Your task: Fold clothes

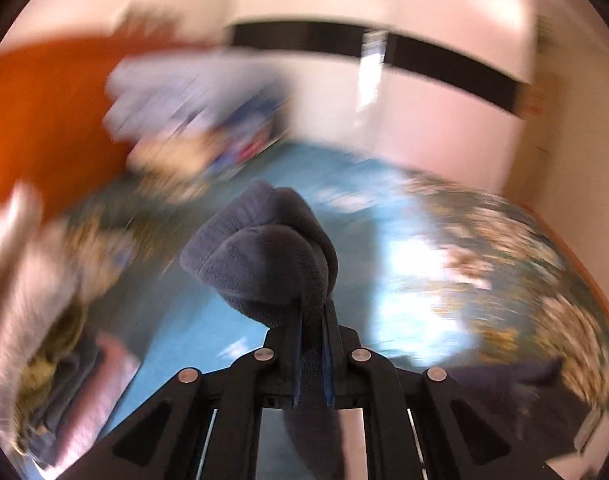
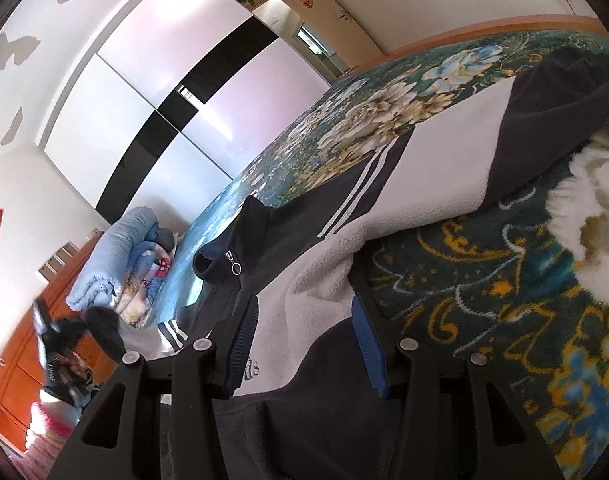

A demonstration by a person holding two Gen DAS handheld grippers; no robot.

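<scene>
At the far left of the right wrist view, blurred and held in the air over the wooden floor, the left gripper (image 2: 70, 330) shows with a dark wad of cloth at its tip; its own camera confirms this, the left gripper (image 1: 312, 320) with its jaws pinched tight on a bunched end of dark fleece, most likely a sleeve cuff (image 1: 264, 256), which bulges past the fingertips while the rest of the scene smears with motion. Just right of that, at the head of the bed, lies a rolled pale blue quilt (image 2: 116, 264). Next comes the fleece jacket (image 2: 384, 208), dark with white panels and white stripes, spread on the flowered blanket (image 2: 484, 300): its collar and zip pull (image 2: 235, 267) point to the left, and its body runs long toward the far right, where the dark hem end rises. The right gripper (image 2: 304, 344) sits at the near edge of the garment with its jaws spread wide apart, the white and dark fleece lying between and under the fingers, not clamped as far as can be seen. The relation that matters, in my judgement, is that the held sleeve hangs left of and apart from the jacket body, so the left hand is the one to carry it rightward, across the long axis, and lay it over the chest.
</scene>
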